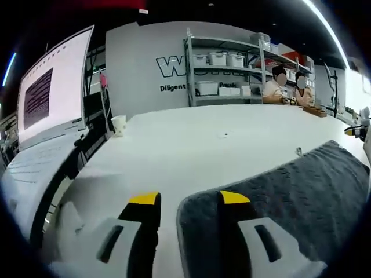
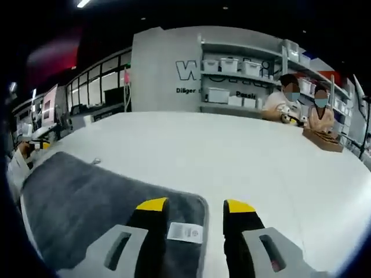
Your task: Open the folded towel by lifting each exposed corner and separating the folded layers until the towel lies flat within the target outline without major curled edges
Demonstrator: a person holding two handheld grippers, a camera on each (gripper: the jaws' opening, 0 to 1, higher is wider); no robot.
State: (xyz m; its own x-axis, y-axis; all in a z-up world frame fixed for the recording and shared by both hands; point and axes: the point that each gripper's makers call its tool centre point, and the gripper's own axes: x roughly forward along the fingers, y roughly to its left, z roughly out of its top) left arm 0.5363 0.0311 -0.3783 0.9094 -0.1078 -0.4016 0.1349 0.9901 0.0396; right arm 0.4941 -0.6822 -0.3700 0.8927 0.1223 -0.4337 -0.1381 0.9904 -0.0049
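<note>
A dark grey towel (image 1: 290,197) lies on the white table (image 1: 191,133), running from the lower middle to the right in the left gripper view. My left gripper (image 1: 188,198) is open at its near left corner, one yellow-tipped jaw over the cloth and the other over bare table. In the right gripper view the towel (image 2: 87,202) spreads to the left. My right gripper (image 2: 196,205) is open astride its rounded corner, where a white label (image 2: 185,231) lies between the jaws. A small loop (image 2: 95,161) sticks up at the towel's far edge.
An open laptop (image 1: 52,98) stands at the table's left edge, with a paper cup (image 1: 119,124) behind it. Two people sit at the far side by a wooden box (image 2: 322,140). Shelves with white bins (image 1: 223,72) line the back wall.
</note>
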